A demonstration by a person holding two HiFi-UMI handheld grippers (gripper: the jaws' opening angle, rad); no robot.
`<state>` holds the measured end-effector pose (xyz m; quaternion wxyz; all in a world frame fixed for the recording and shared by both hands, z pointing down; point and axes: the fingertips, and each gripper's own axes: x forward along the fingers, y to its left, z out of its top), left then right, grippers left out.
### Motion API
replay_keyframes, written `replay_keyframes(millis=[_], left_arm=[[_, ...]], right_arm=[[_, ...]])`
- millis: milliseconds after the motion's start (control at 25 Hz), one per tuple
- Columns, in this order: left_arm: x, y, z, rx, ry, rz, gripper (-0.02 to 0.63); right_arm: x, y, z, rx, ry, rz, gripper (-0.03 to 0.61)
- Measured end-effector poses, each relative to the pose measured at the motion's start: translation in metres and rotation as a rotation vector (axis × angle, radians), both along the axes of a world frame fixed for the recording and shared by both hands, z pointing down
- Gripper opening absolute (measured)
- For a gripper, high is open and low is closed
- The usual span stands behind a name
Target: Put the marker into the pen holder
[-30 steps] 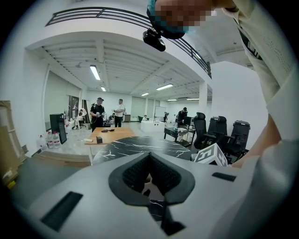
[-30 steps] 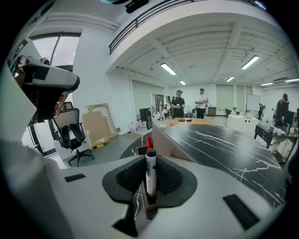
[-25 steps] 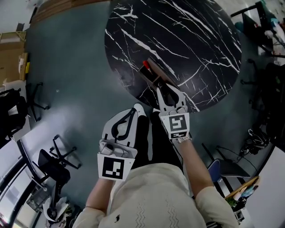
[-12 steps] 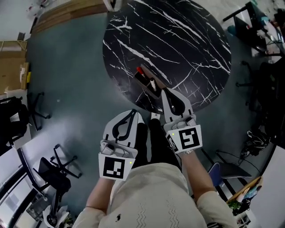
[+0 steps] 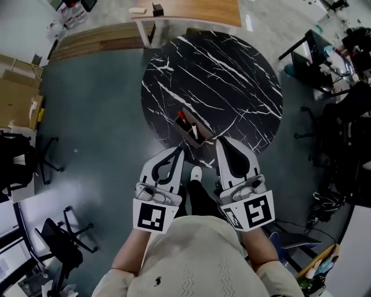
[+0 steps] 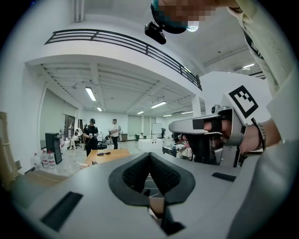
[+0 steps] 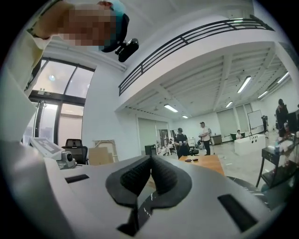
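Black marble worktop (image 5: 232, 75): pen holder (image 5: 188, 130) at near edge, marker (image 5: 181, 118) apparently inside. Left tongs (image 5: 175, 152) and right tongs (image 5: 223, 142) closed, empty. Any bump could knock holder off.

Glossy black marble-look table (image 5: 232, 75); pen holder (image 5: 200, 129) seemingly wooden.

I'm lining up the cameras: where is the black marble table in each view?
Head view: marble table, upper centre.
Left gripper view: a veined sliver through the jaw gap.
Right gripper view: a veined sliver below the jaws.
Shared landmark: the wooden desk beyond it.
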<state>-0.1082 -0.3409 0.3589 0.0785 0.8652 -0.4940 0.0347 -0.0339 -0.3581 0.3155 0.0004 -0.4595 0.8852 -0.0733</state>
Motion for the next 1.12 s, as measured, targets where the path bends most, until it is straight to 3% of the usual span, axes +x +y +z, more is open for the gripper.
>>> replay_keyframes(millis=[440, 1120], left_arm=[[-0.023, 0.018, -0.021, 0.05, 0.053, -0.065, 0.011], [-0.053, 0.024, -0.026, 0.08, 0.047, -0.141, 0.011]], right_arm=[[-0.022, 0.039, -0.001, -0.044, 0.079, -0.07, 0.017], [-0.027, 0.032, 0.004, -0.039, 0.1, -0.075, 0.017]])
